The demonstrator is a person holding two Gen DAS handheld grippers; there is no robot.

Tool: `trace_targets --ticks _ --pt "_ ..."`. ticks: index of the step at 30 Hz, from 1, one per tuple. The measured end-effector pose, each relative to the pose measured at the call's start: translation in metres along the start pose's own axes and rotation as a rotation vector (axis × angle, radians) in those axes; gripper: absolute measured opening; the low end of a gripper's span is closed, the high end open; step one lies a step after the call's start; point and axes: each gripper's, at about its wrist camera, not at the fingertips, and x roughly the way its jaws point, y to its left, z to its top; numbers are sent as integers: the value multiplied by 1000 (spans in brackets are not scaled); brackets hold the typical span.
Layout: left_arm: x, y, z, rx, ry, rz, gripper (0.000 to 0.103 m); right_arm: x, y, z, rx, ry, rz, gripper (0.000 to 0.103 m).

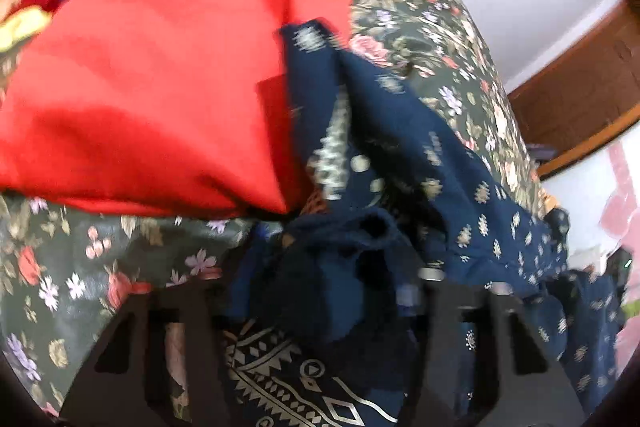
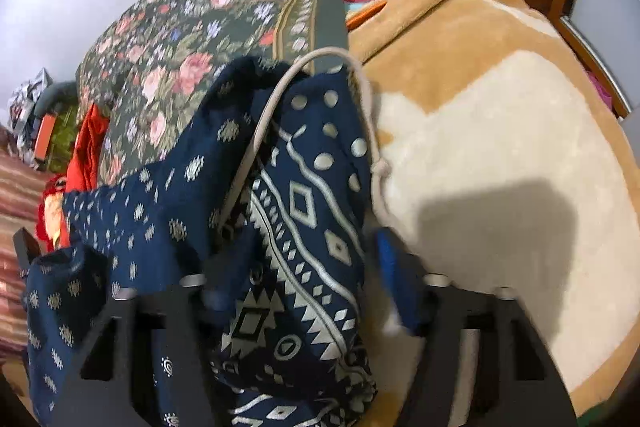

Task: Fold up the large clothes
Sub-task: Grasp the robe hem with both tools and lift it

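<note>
Garment: a navy printed garment (image 1: 420, 163) lies bunched on the bed, spilling from the middle of the left wrist view down to its lower edge; in the right wrist view the same cloth (image 2: 312, 211) fills the centre and lower left.
Bed: a dark floral bedspread (image 1: 420, 19) covers it, with a tan and cream blanket (image 2: 500, 131) on the right side of the right wrist view.
Left hand-held gripper (image 1: 320, 291): its two black fingers straddle a rolled wad of the navy cloth at the bottom centre; the fabric sits between them, but blur hides whether the pads press it, so I cannot tell if it is gripped.
Right hand-held gripper (image 2: 304, 291): cloth with the white border print bulges between its fingers at the bottom centre; likewise I cannot tell if the pads bite.
Key relation: the garment runs upward and away from both grippers in each frame, its long axis roughly along the fingers' line, and each hand looks about equally near its own bunch.
Drawcord: a pale cord (image 2: 260, 131) loops over the cloth in the upper centre, loose.
Other cloth: a red garment (image 1: 152, 75) lies in the upper left, touching the navy one's edge.
Next move, as a judgement: both hands need a firm hold before lifting to spread the cloth flat.
</note>
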Motion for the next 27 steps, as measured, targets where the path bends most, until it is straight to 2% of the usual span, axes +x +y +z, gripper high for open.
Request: trace_targets --ticks 1,3,4,6,9,12,18,23,27 --pt "-1 -4 0 17 -12 12 24 -3 0 -1 11 -9 1 34" --pt "-6 -15 -3 63 -26 53 16 -7 4 -3 -15 -25 -15 23" --pt "-9 -18 -3 77 -30 62 12 -11 10 -4 -46 -39 -32 21" --pt "-23 -25 -6 104 -51 73 11 -18 22 -6 -88 -67 -42 14" --pt "-50 -34 -6 137 -99 61 9 -37 39 -6 -153 -123 -53 12" --pt "-82 -38 -2 137 -143 6 7 -54 57 -1 -209 -172 -52 12" --pt "-138 -53 19 171 -260 -33 6 -75 102 17 -302 -249 -11 11" --pt "-159 -60 36 203 -336 3 6 -73 127 41 -328 -299 2 11" --pt "-153 -54 53 194 -346 24 6 -58 136 61 -321 -310 16 11"
